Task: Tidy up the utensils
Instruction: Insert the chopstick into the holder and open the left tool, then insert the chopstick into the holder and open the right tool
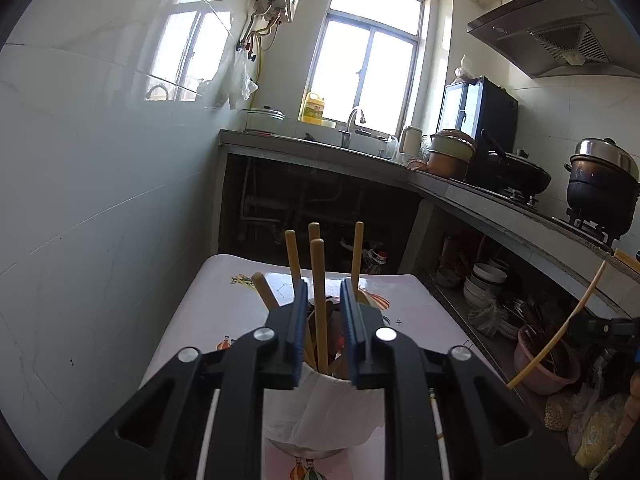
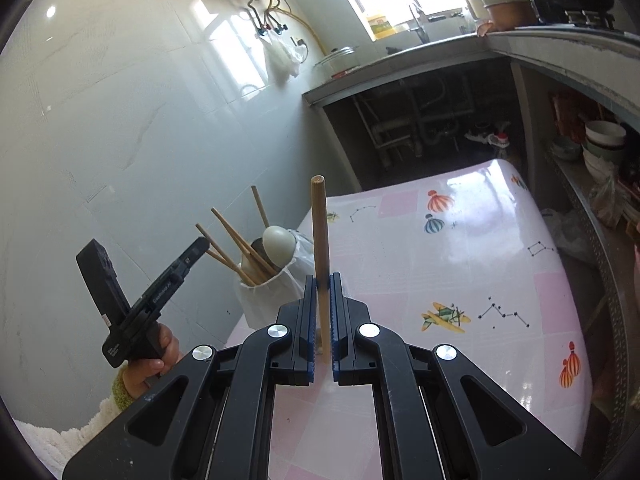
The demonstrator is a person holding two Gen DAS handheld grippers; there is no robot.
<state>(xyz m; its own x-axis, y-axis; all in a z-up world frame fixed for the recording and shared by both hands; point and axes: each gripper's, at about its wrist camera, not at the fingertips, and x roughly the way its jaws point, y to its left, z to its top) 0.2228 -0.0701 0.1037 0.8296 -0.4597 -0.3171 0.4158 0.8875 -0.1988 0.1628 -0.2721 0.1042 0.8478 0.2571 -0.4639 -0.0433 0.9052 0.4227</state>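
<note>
Wooden chopstick (image 2: pixel 321 256) upright; white-lined holder (image 2: pixel 269 296) on table edge, chopsticks (image 2: pixel 236 242) and spoons (image 2: pixel 279 245) inside.

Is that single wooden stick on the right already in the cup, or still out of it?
Out. The right gripper holds the chopstick upright between its fingers, apart from the cup by the wall.

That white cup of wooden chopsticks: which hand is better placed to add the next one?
Probably the right gripper: it is shut on a wooden chopstick. The left gripper is open beside the white paper-lined cup, holding nothing.
</note>
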